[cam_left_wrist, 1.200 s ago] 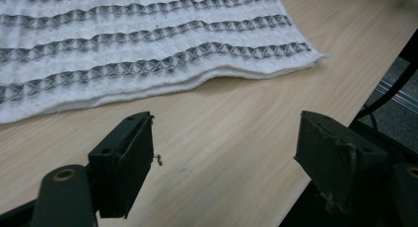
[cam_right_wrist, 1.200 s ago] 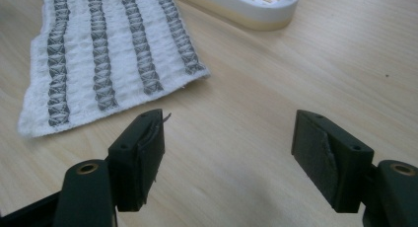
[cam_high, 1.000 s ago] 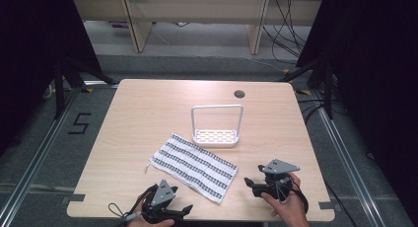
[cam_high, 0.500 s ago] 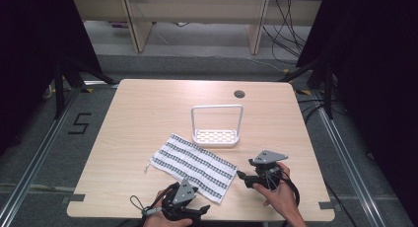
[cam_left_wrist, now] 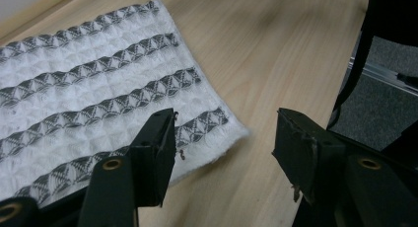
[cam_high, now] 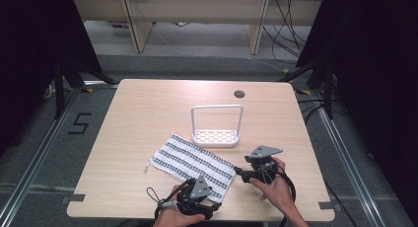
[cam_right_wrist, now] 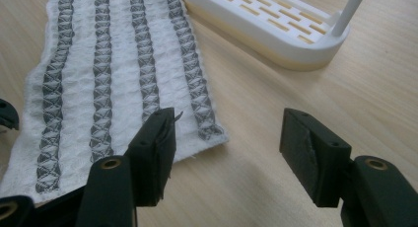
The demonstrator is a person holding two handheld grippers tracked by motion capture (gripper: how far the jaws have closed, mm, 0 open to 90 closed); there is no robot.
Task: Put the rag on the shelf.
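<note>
on the table [cam_high: 148, 113] i count one striped towel [cam_high: 192, 160], one white rack [cam_high: 217, 126], and my two grippers. the towel lies flat near the middle, running from about 9 o'clock down toward 5 o'clock, its near corner just ahead of my left gripper [cam_high: 209, 207]. the rack stands at 12 o'clock from the towel, close beside its far edge; i cannot tell from above whether they touch.

my left gripper sits at the table's 6 o'clock edge, my right gripper [cam_high: 238, 170] at roughly 4 o'clock, just beside the towel's right end. both have their jaws spread wide with nothing between them.

the left gripper view gives what the high view cannot: the towel's waffle weave, grey bands, and its corner lying between my jaws on bare wood, one jaw over the cloth. the right gripper view adds the rack's slotted base [cam_right_wrist: 268, 24] and one thin upright post [cam_right_wrist: 350, 10], clearly apart from the towel's edge there.
</note>
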